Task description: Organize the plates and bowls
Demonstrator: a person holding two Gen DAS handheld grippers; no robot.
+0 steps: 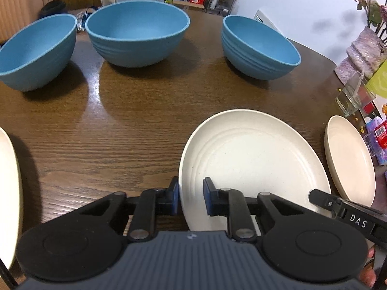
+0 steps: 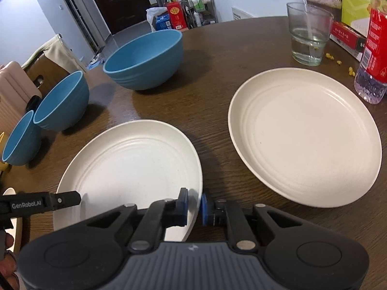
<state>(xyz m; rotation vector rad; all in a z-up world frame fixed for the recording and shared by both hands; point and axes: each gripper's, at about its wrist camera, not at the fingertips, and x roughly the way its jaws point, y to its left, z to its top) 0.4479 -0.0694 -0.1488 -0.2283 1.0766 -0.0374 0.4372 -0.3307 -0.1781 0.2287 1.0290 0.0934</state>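
Observation:
A cream middle plate (image 1: 251, 164) (image 2: 130, 174) lies on the brown table. My left gripper (image 1: 191, 199) straddles its left rim, jaws slightly apart. My right gripper (image 2: 194, 205) straddles its right rim, jaws nearly closed on the edge. A second cream plate (image 2: 304, 135) (image 1: 348, 162) lies to the right. A third plate's edge (image 1: 7, 193) shows at far left. Three blue bowls stand behind: left (image 1: 36, 53) (image 2: 20, 140), middle (image 1: 137, 36) (image 2: 61, 101), right (image 1: 258, 48) (image 2: 145, 58).
A drinking glass (image 2: 308, 33) (image 1: 353, 94), a water bottle with red label (image 2: 373, 58), boxes and a vase (image 1: 362, 50) crowd the table's right side. Yellow crumbs (image 2: 338, 62) lie near the glass. Chairs stand at the left table edge.

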